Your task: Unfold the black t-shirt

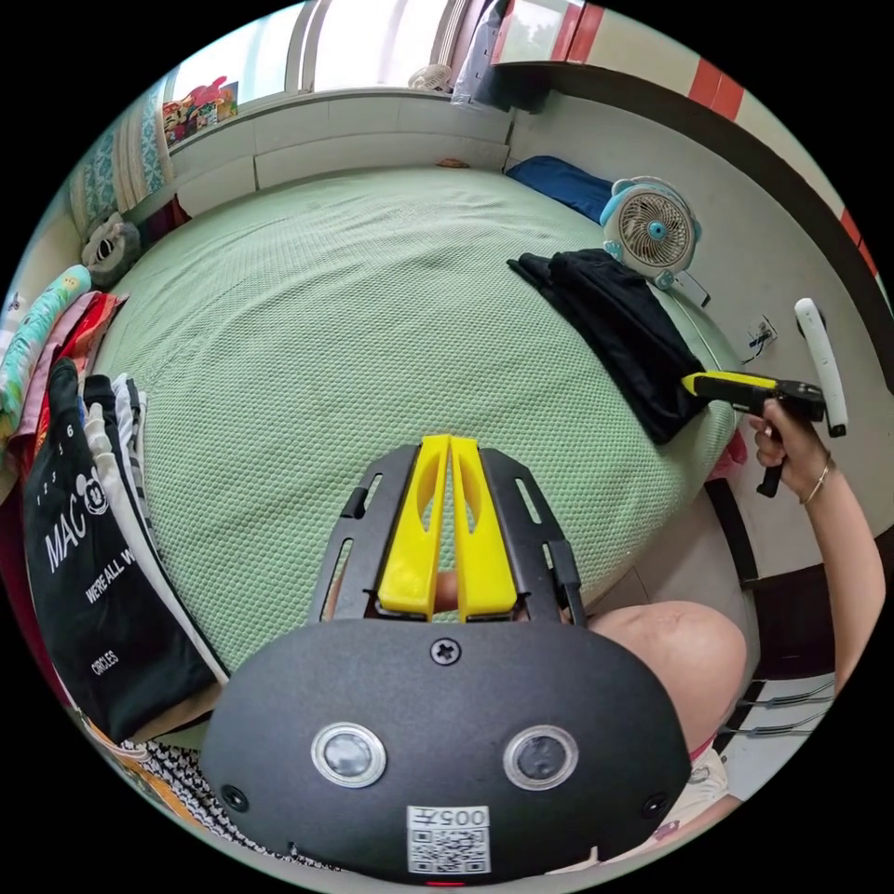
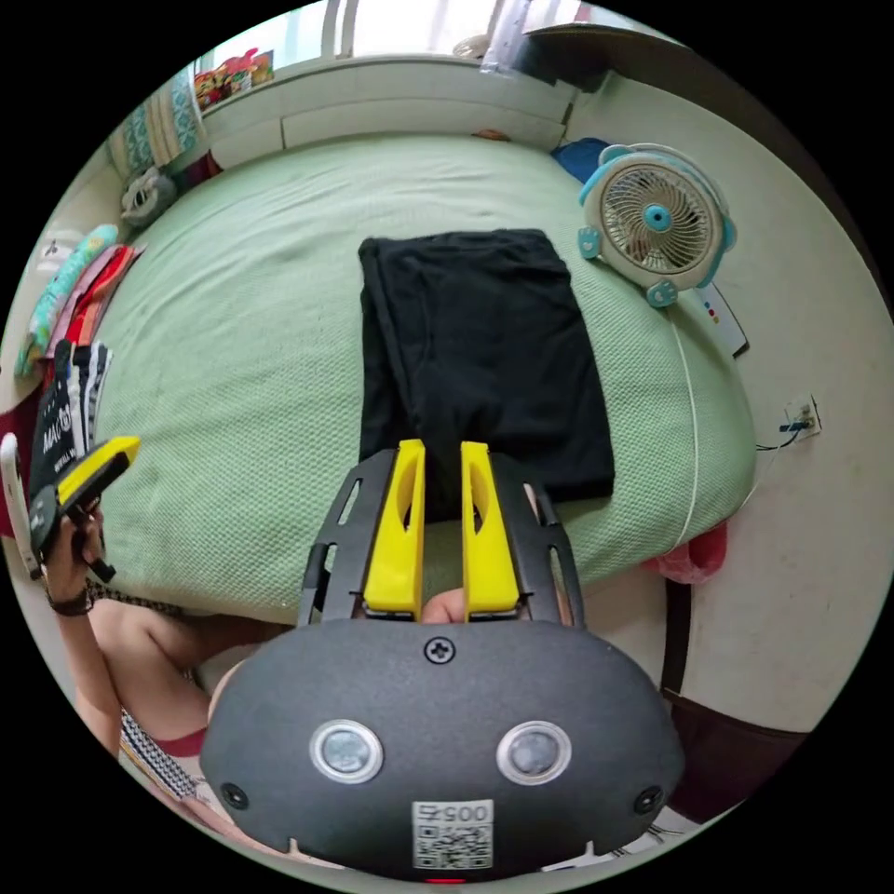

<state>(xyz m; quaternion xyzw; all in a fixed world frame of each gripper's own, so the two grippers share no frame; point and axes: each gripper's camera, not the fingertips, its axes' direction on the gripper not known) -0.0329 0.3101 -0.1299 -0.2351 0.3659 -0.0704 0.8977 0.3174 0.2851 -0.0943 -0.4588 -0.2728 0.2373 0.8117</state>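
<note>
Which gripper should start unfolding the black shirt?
Right. The right gripper, jaws apart, sits at the near edge of the folded shirt; the left gripper, jaws together, is over bare bed.

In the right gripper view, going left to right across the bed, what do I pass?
The other gripper in a hand, the clothes pile at the bed's edge → bare green bedspread → folded black t-shirt → small fan → wall socket.
</note>
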